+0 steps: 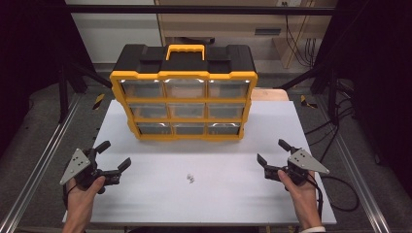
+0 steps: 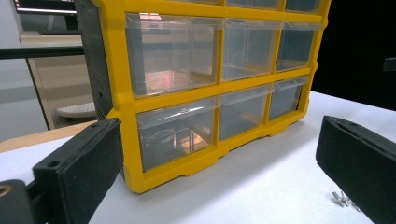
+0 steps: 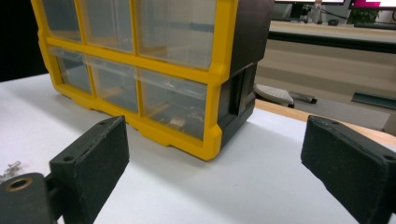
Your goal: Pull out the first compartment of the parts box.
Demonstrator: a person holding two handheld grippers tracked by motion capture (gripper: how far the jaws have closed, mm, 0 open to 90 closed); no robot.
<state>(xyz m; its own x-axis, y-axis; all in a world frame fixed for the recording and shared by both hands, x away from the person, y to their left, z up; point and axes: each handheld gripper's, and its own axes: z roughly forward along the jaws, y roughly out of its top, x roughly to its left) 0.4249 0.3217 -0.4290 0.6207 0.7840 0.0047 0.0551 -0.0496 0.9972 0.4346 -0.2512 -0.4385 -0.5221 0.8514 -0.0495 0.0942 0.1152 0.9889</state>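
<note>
Holding my left gripper [image 1: 113, 157] at 8 o'clock and right gripper [image 1: 273, 153] at 4, both gaping empty, ready to pick small screws [image 1: 190, 178] lying before the drawer organizer [image 1: 183, 94].

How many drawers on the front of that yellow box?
9, in three rows of three on the organizer: top row, middle row, bottom row, each with a left, centre and right drawer. All are shut; none looks hidden from the high view.

Small metal parts [image 1: 190, 178] at lower centre of high view: too small to identify. Organizer [image 2: 219, 84] top cut off in both gripper views.
</note>
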